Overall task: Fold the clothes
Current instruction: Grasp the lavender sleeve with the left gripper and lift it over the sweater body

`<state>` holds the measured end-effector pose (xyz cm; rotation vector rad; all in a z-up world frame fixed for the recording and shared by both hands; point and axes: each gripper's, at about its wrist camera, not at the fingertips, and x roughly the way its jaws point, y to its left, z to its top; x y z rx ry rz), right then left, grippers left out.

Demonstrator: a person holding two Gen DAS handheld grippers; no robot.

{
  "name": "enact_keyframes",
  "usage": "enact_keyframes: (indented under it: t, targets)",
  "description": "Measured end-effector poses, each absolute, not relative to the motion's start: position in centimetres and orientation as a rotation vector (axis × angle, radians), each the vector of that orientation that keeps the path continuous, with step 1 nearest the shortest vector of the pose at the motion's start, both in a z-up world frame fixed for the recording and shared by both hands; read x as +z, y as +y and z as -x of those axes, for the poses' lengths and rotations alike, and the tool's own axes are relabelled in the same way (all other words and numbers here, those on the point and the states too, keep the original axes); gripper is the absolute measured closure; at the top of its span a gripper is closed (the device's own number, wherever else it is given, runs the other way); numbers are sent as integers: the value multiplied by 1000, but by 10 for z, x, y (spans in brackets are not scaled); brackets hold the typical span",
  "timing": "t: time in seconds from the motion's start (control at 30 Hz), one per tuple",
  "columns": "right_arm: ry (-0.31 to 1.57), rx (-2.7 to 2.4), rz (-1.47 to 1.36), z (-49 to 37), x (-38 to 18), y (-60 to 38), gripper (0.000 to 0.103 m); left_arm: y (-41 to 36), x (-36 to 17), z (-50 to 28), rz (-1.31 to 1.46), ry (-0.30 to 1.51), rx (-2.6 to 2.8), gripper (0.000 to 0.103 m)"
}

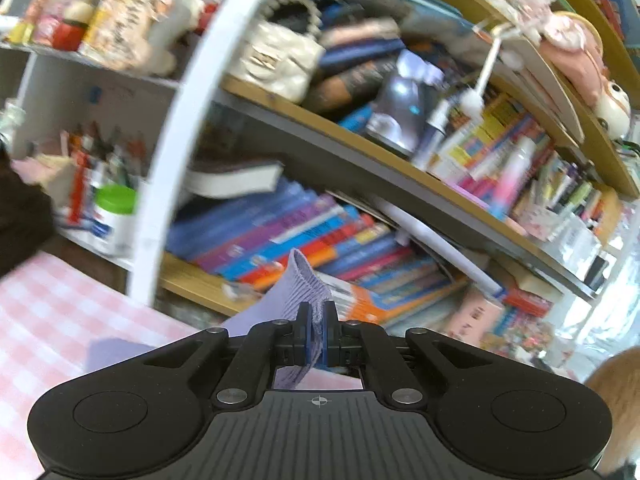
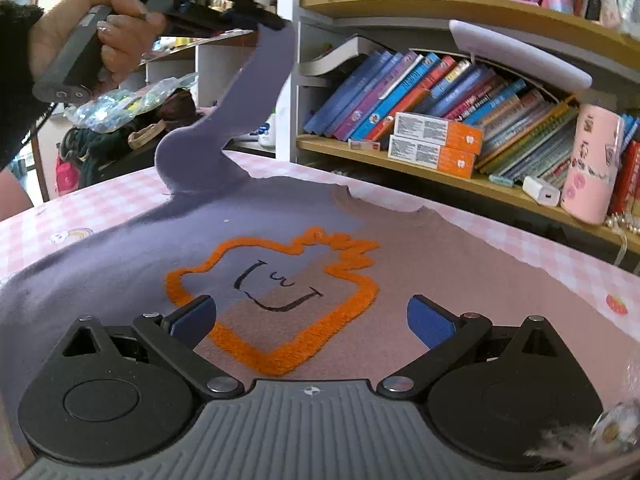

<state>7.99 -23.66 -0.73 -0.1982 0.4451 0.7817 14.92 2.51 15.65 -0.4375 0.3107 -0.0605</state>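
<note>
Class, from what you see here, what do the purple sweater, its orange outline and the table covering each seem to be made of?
Sweater: soft matte knit, probably cotton or fleece; the cuff pinched in the left gripper shows ribbing. Orange outline: raised, fuzzy yarn, likely chenille or towelling embroidery. Table covering: pink-and-white check with printed pictures, smooth and flat, perhaps coated cloth or vinyl; hard to tell.

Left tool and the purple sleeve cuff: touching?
Touching. Left wrist view shows the left tool with jaws shut on the ribbed sleeve cuff; right wrist view shows the sleeve lifted off the table.
</note>
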Motion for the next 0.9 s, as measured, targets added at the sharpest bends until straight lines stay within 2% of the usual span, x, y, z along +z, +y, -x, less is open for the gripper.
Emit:
enact_keyframes:
  t: [0.4, 0.73, 0.77, 0.83, 0.87, 0.9]
  targets:
    - [462, 783, 205, -82, -8, -236, 0, -29, 129, -182, 473, 394, -156, 100]
    - [475, 781, 202, -82, -9, -236, 0, -72, 105, -194, 392, 485, -251, 99]
    - [477, 780, 202, -82, -9, -236, 0, -73, 105, -195, 396, 500, -264, 92]
    - [479, 782, 194, -83, -8, -237, 0, -74, 107, -193, 388, 529, -291, 73]
    - [482, 782, 188, -84, -8, -237, 0, -74, 110, -190, 367, 535, -302, 54]
    - [485, 781, 182, -84, -8, -238, 0, -75, 114, -186, 321, 531, -310, 47]
